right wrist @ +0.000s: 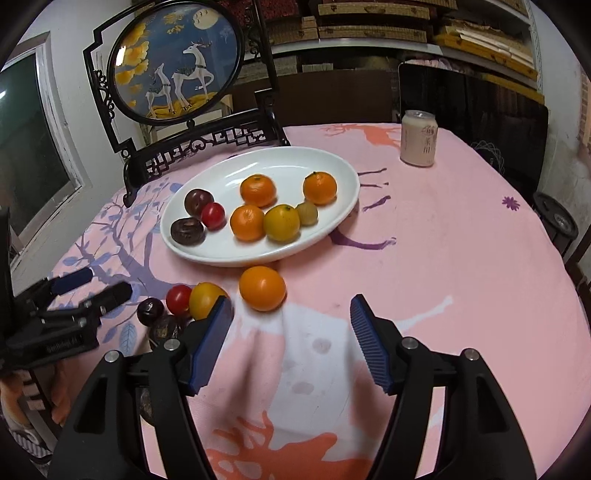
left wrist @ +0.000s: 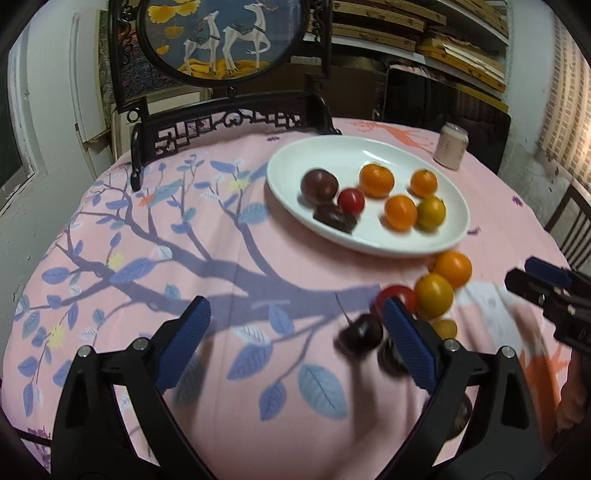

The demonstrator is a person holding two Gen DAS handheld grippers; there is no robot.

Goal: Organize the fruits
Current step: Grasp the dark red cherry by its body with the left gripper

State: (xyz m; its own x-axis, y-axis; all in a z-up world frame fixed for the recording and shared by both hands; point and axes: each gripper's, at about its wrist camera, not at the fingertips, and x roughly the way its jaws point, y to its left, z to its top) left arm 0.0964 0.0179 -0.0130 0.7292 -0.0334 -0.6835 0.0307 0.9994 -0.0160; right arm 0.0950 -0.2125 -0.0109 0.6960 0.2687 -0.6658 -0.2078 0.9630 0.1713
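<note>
Right wrist: white oval plate (right wrist: pixel 332 218) long axis slants up-right; both claws apart, empty.

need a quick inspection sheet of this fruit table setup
surface: round table under a pink cloth printed with branches and deer
job's things: white oval plate holding several fruits, among them an orange; loose by its near rim an orange fruit, a yellow fruit, a red tomato and a dark cherry
clutter: drink can at the far edge
grippers: left gripper open, empty; right gripper open, empty
cables: nothing seen
surroundings: deer screen, shelves of stacked boxes
</note>
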